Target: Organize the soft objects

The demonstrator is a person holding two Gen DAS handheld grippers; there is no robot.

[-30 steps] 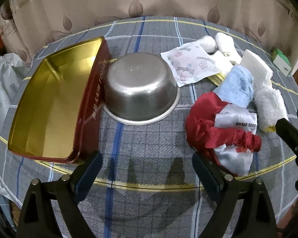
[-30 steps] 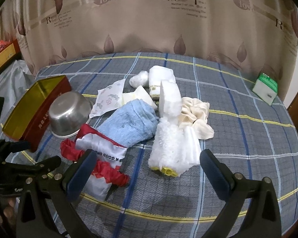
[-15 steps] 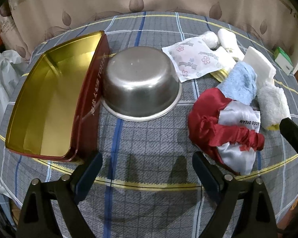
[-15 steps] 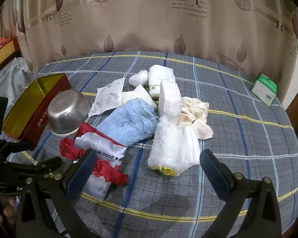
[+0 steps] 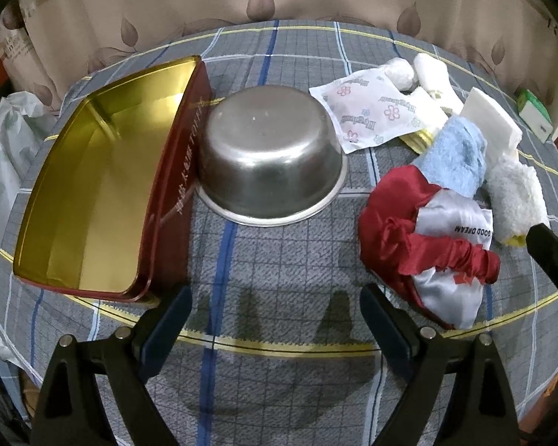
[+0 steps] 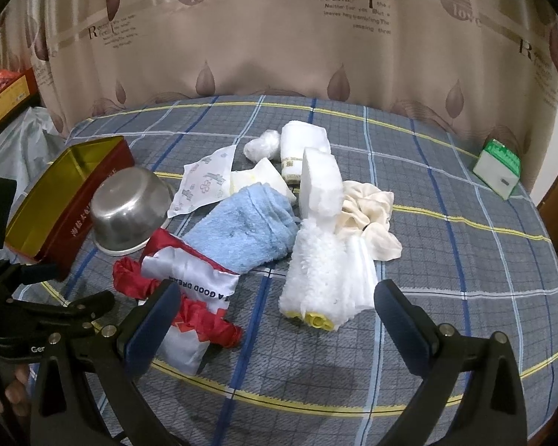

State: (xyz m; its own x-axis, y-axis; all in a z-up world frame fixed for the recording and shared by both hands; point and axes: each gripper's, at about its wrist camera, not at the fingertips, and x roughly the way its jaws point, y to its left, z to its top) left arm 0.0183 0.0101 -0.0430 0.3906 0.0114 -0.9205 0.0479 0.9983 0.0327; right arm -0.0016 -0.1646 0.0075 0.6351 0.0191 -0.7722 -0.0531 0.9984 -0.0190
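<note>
Steel bowl: a steel bowl is lying upside down on the plaid tablecloth, its side touching the long wall of the tin.
Tin: an open red tin with a gold inside is sitting just left of the bowl, holding nothing.
Soft pile: a red and white satin pouch is lying right of the bowl; a blue towel, a white fluffy cloth, a white sponge block, a cream scrunchie, a flowered packet and a rolled white towel are crowding together behind and beside it.
Left gripper: the left gripper is hovering near the bowl, fingers spread wide and holding nothing.
Right gripper: the right gripper is hovering over the near edge of the pile, fingers likewise wide apart and empty.
Risk, snagging: the soft things are overlapping, so a grab at the pouch is likely dragging the blue towel along with it.
Risk, slipping: satin probably handles slick and could be sliding out of a shallow pinch.
Risk, blocked container: the bowl is mouth down, so nothing is going in until someone is turning it over.
Risk, collision: both grippers are working close together near the pouch and could be bumping each other.
</note>
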